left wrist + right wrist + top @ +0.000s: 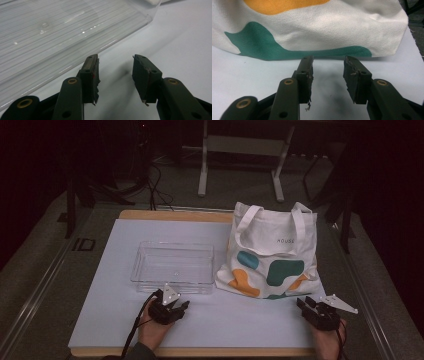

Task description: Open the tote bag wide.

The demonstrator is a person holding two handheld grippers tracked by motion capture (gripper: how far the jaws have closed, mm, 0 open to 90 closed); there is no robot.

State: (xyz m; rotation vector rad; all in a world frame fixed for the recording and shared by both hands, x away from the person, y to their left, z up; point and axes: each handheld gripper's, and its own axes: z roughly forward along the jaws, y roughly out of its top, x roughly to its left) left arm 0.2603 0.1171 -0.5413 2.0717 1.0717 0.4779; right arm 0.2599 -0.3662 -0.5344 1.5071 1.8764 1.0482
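Nearest me, at the front edge of the white surface, I see both hands resting low. My left tool sits just in front of the clear plastic tray; its jaws stand apart with nothing between them, only bare surface, and in the left gripper view the tray's ribbed wall lies just beyond the left jaw, not touching it. My right tool rests toward the right corner, jaws likewise parted and empty. Just ahead of it lies the canvas tote bag, cream with teal and orange patches; in the right gripper view its bottom edge is close beyond the jaw tips, apart from them. Tray and bag sit side by side mid-surface, nearly touching.
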